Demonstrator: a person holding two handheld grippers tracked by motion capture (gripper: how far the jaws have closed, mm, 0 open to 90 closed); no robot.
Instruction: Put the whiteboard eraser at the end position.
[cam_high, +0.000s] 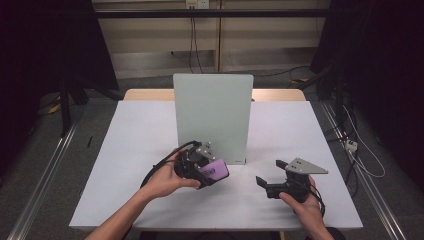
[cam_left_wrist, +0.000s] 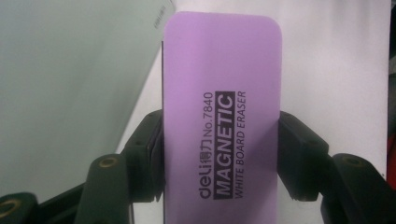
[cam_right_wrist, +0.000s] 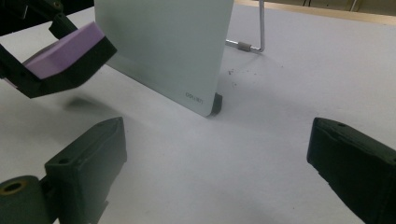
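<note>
A purple eraser is gripped across its width by the left gripper, the two black jaws being pressed against its long edges; the words "MAGNETIC WHITE BOARD ERASER" are printed along its purple face. In the high view the eraser is seen held clear of the table, just in front of the lower edge of the whiteboard, with the left gripper carried in the left hand. In the right gripper view a dark base layer is visible beneath the purple top of the eraser, and a faint shadow is cast on the table below it.

The whiteboard is stood upright near the middle of the table, propped from behind by a wire stand; a small dark foot is fitted at its lower corner.

The right gripper is held by the right hand low over the table, well apart from the eraser. Its jaws are spread wide and nothing is held between them.
</note>
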